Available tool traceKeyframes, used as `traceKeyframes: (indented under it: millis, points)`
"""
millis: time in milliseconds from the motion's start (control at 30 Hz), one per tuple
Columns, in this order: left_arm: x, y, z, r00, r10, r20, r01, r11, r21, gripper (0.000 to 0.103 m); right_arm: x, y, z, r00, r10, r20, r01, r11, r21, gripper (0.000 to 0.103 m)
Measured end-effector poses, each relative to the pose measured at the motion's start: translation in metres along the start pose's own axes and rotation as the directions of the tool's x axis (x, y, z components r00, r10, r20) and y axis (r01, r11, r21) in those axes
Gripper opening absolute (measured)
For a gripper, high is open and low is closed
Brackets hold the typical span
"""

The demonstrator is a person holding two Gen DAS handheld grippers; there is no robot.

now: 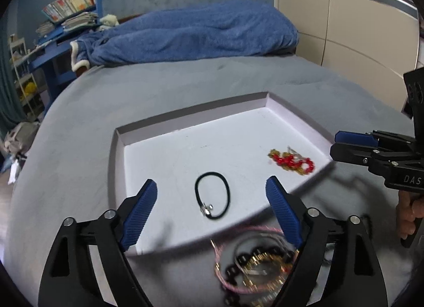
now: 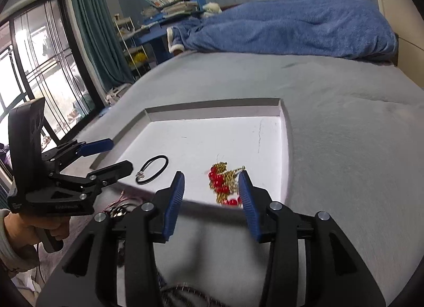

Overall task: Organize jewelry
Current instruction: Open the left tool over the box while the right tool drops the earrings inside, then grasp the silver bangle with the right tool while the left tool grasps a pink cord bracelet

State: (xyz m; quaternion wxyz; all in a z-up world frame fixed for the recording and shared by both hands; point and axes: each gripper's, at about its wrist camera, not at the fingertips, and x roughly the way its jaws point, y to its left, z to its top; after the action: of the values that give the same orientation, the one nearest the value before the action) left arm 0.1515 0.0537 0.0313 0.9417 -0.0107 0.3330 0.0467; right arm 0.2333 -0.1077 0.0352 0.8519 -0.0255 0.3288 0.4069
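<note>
Jewelry pile (image 1: 254, 270) of loose, tangly beads and cord sits on the bed just outside the tray (image 1: 148, 137), under your left gripper (image 1: 212, 195), wide open and empty like your right gripper (image 2: 212, 185), so pinch a thick beaded strand.

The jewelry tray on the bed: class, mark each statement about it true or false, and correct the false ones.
1. The black bracelet lies inside the tray. True.
2. The red-and-gold piece lies on the blanket. False: it lies in the tray.
3. The left gripper is shut on the bracelet. False: open, holding nothing.
4. A jewelry pile lies on the bed outside the tray. True.
5. The right gripper is open. True.
</note>
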Motion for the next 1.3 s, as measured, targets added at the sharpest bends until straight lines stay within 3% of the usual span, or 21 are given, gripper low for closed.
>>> traceKeyframes:
  millis: [200, 567, 767, 1300]
  points:
    - [-0.031, -0.001, -0.020, 0.999, -0.006, 0.047, 0.008, 0.999, -0.051, 0.090, -0.027, 0.002, -0.018, 1.000, 0.002, 0.026, -0.002, 1.000, 0.020, 0.055]
    - [-0.055, -0.012, -0.071, 0.999, -0.023, 0.043, 0.026, 0.997, -0.077, 0.090, -0.042, 0.001, -0.067, 0.999, -0.035, -0.039, 0.037, 0.998, 0.056, 0.060]
    - [-0.063, -0.015, -0.074, 0.996, 0.002, 0.087, 0.003, 0.998, -0.068, 0.091, -0.047, 0.003, -0.077, 0.998, -0.050, -0.039, 0.052, 0.996, 0.073, 0.064]
    - [-0.056, -0.025, -0.073, 0.998, 0.004, 0.057, -0.003, 1.000, -0.016, 0.091, -0.039, 0.015, -0.085, 0.992, -0.087, -0.091, 0.089, 0.996, 0.012, 0.064]
